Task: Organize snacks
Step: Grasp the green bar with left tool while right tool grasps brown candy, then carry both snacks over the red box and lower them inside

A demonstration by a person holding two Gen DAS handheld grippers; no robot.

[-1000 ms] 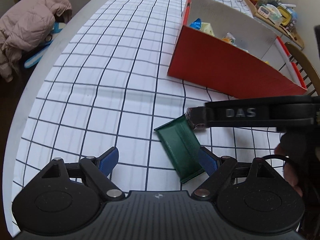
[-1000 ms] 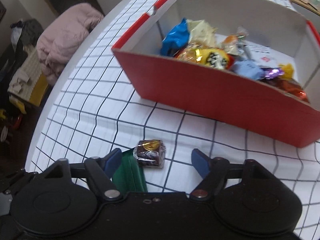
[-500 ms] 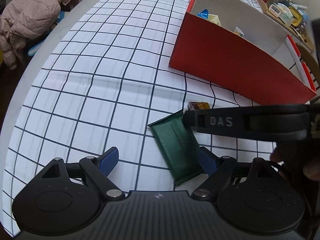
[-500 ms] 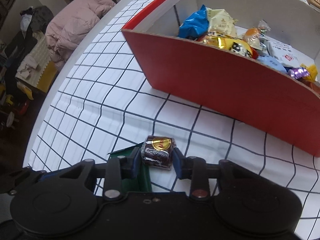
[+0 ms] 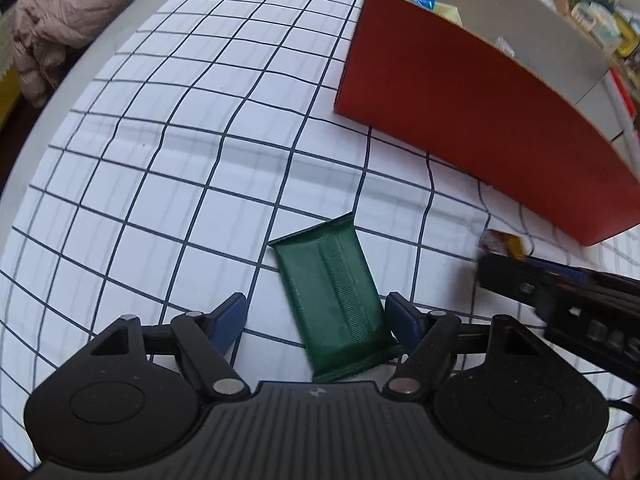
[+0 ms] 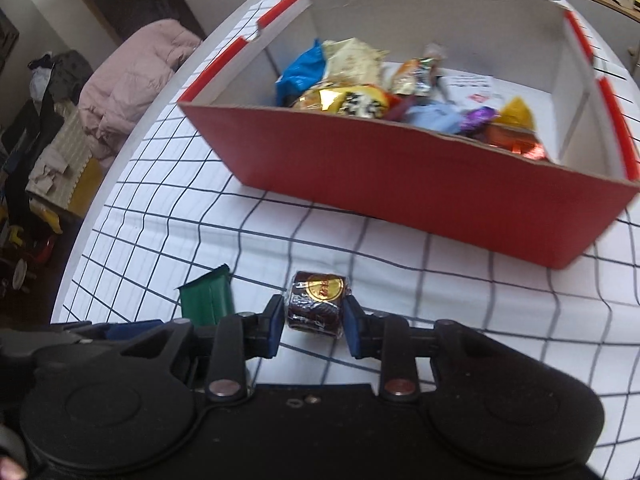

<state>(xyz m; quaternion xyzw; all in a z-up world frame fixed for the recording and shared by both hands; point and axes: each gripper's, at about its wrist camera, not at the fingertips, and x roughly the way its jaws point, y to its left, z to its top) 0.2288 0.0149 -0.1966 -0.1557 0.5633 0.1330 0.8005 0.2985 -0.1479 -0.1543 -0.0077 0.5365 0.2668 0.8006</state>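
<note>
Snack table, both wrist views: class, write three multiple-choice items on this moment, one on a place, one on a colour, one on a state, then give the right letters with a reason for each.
1. Where does the green packet lie?
A. inside the red box
B. flat on the checked tablecloth between the open fingers of the left gripper
C. on the pink jacket

2. What colour is the outside of the box that holds the snacks?
A. red
B. blue
C. yellow

3. What is the right gripper doing?
A. open and holding nothing
B. shut on the green packet
C. shut on the brown candy

Answers:
1 B: the left wrist view shows it on the tablecloth, the left gripper spread wide around it.
2 A: its outer walls are red, the inside white.
3 C: both blue pads press the candy's sides.
</note>
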